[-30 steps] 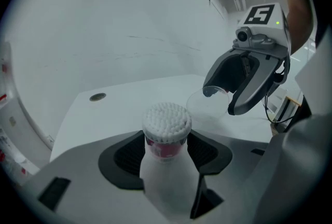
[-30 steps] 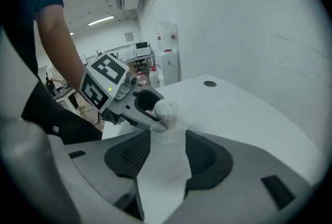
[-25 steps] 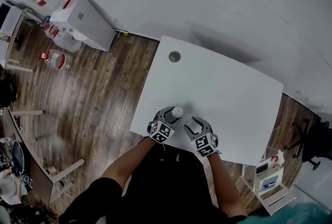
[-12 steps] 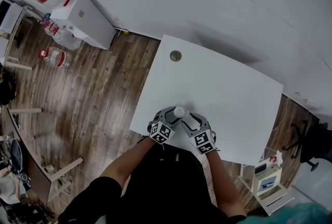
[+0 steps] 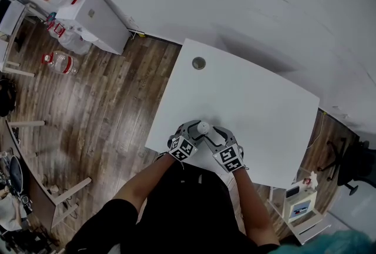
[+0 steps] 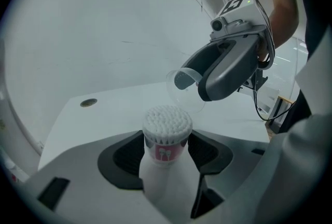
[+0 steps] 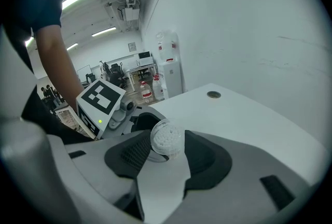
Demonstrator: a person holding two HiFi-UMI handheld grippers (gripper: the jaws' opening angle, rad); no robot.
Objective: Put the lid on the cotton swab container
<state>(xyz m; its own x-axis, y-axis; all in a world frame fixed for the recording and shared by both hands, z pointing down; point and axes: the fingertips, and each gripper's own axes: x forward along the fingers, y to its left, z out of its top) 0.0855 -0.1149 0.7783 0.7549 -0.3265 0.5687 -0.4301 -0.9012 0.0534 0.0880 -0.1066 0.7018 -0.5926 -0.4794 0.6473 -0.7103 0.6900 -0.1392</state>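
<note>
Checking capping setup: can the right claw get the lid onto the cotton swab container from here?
Probably yes. The right claw holds the lid near the open top of the cotton swab container, nothing between; the left claw, jaws opening, flanks only its body.

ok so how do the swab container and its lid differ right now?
The cotton swab container carries a pink label; the lid is plain and clear. The container is packed with swabs; the lid is empty. The container stands upright, top open; the lid is apart from it, not yet on. Both are round.
</note>
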